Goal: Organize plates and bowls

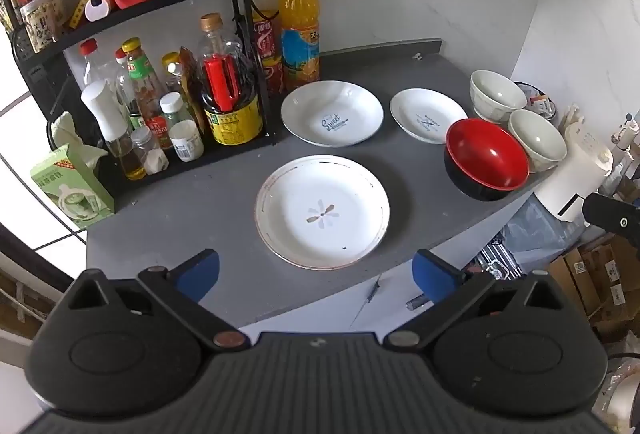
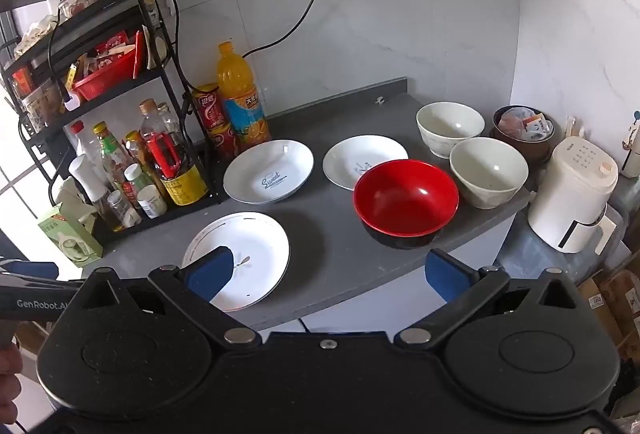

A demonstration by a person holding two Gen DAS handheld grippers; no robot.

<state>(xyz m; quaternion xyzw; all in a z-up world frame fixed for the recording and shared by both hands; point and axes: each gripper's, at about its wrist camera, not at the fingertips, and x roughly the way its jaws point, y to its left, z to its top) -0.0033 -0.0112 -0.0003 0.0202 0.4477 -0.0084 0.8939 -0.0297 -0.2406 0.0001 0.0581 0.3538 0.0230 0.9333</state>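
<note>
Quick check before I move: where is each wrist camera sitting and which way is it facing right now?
Left wrist: behind the open left tongs, above the counter's near edge, facing the flower plate; the right tool's black body shows at the right edge.
Right wrist: behind the open right tongs, further right, facing the red bowl; part of a hand shows at lower left.
Shared: flower plate, "Sweet" plate, red bowl, two white bowls, orange bottle.

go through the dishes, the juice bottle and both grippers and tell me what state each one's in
Gold-rimmed plate: empty, flat.
Sweet plate: empty.
Small plate: empty.
Red bowl: upright, empty.
White bowls: upright, empty, unstacked.
Juice bottle: capped, upright.
Left gripper: open.
Right gripper: open.
</note>
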